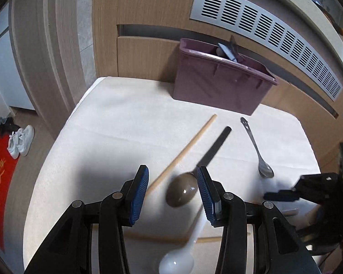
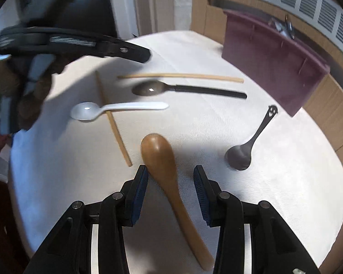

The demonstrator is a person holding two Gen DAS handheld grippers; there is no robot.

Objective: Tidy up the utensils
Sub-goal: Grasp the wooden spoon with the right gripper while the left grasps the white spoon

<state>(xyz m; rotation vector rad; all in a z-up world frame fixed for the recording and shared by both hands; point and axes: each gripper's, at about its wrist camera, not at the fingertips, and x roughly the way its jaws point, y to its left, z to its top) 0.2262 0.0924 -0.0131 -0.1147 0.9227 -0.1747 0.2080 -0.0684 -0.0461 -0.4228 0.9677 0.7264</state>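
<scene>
My left gripper point(image 1: 172, 179) is open above the bowl of a black-handled metal spoon point(image 1: 183, 191), which lies on the white table point(image 1: 114, 118). A wooden chopstick point(image 1: 185, 150) lies just left of it and a white spoon point(image 1: 178, 260) below. My right gripper point(image 2: 170, 175) is open with a brown wooden spoon point(image 2: 162, 159) lying between its fingers on the table. In the right wrist view, the black-handled spoon point(image 2: 185, 89), the white spoon point(image 2: 116, 109), two chopsticks point(image 2: 180, 76) and a grey metal spoon point(image 2: 247, 146) lie ahead. The purple bin point(image 1: 219, 84) holds some utensils.
The purple bin point(image 2: 272, 57) stands at the table's far edge against a wooden cabinet point(image 1: 144, 54). A grey metal spoon point(image 1: 258, 150) lies right of my left gripper. The left gripper and the hand holding it point(image 2: 75, 43) show at the upper left of the right wrist view. Shoes point(image 1: 20, 141) lie on the floor.
</scene>
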